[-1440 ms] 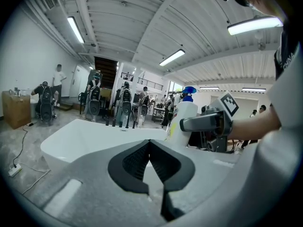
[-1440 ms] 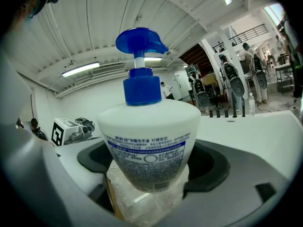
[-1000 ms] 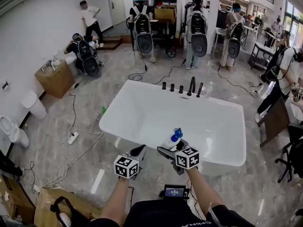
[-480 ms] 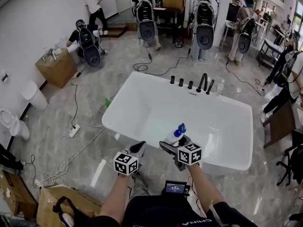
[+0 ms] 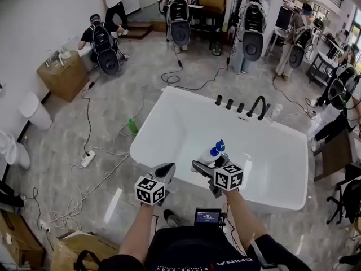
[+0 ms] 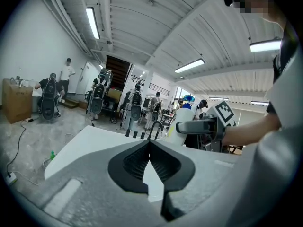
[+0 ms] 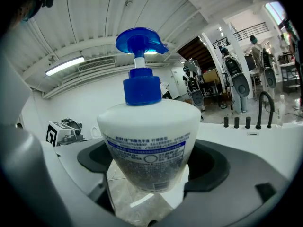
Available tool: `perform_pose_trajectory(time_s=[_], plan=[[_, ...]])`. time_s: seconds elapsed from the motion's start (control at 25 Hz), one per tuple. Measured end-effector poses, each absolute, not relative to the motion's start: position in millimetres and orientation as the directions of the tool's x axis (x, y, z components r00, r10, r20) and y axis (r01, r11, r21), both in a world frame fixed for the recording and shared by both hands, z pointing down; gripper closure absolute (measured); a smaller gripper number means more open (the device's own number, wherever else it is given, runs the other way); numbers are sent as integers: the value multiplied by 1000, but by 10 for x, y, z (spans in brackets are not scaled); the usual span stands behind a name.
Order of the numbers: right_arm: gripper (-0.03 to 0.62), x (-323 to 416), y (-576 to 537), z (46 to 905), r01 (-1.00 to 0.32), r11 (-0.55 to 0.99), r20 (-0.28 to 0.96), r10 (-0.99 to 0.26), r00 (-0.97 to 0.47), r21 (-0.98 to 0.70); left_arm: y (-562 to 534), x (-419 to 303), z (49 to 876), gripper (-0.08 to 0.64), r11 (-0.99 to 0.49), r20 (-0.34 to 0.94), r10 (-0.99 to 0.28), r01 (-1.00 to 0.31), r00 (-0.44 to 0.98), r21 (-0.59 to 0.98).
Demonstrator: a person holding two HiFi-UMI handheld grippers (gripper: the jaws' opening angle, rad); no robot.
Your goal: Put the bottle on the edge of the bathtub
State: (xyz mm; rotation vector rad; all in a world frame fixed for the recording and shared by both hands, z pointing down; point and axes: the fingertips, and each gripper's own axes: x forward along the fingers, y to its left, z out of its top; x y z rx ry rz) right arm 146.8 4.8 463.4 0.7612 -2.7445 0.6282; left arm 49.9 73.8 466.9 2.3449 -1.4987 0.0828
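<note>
Holding bottle (image 5: 213,152) above bathtub's (image 5: 271,196) near edge
Right claw (image 5: 210,162) is clasping it, unplaced; left claw (image 6: 150,151) is hanging clenched.

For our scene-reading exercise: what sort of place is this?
Probably an indoor recording or training hall, not a home bathroom: a freestanding bathtub on open floor, a power strip beside it, and several people wearing backpack rigs.

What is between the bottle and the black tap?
Just the bare white inside of the bathtub. The head view shows nothing lying between the bottle, held by the right gripper, and the black tap.
</note>
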Motion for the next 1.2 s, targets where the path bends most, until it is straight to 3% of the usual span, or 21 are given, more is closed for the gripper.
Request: perform_pose_trajectory(time_s=[0.64, 1.2], plan=[[115, 125, -486, 4785, -543, 762, 331, -441, -834, -354, 418, -1083, 4823, 551, -294, 248, -898, -914, 364, 279], [115, -1223, -1983, 5088, -640, 661, 297, -568, -768, -391, -967, -2286, 5026, 551, -439, 370, -786, -868, 496, 231]])
